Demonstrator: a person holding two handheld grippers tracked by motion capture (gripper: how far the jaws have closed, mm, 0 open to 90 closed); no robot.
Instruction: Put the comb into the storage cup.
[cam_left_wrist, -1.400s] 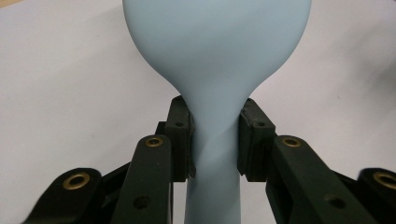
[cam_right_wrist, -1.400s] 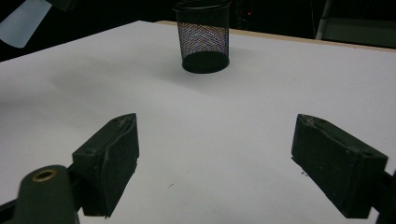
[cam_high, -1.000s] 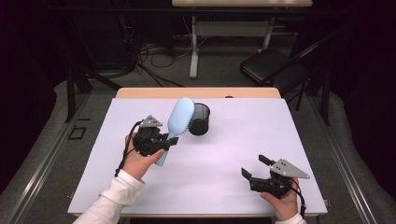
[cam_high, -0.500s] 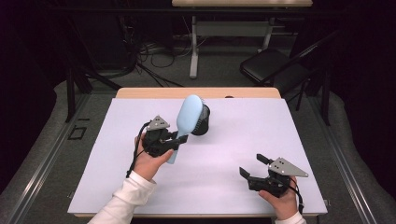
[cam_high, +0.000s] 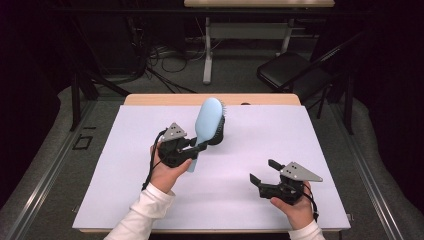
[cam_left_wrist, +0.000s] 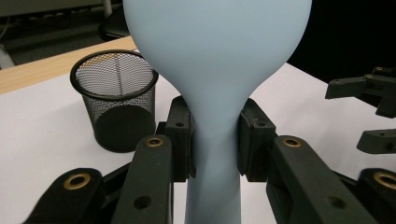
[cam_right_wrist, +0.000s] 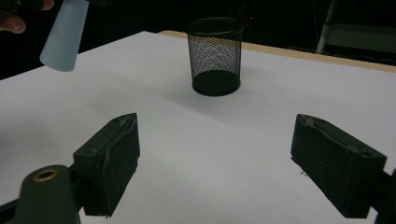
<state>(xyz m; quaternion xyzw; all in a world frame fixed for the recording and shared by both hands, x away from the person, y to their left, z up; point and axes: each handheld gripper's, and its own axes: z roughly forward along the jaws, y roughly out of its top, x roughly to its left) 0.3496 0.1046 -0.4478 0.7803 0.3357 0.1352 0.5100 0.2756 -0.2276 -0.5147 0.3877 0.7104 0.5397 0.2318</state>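
The left gripper (cam_high: 196, 148) clamps the neck of the pale blue brush (cam_high: 207, 122), lifted off the table (cam_high: 125, 190) with its head over the mesh cup (cam_high: 221, 135). The left gripper view shows both pads pressed on the handle; the high view adds bristles along the head's far edge. The right gripper (cam_right_wrist: 219, 158) hangs open and empty, facing the cup

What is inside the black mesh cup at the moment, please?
The mesh cup looks empty: light passes through its walls. The hairbrush, held by the left gripper, covers it in the high view.
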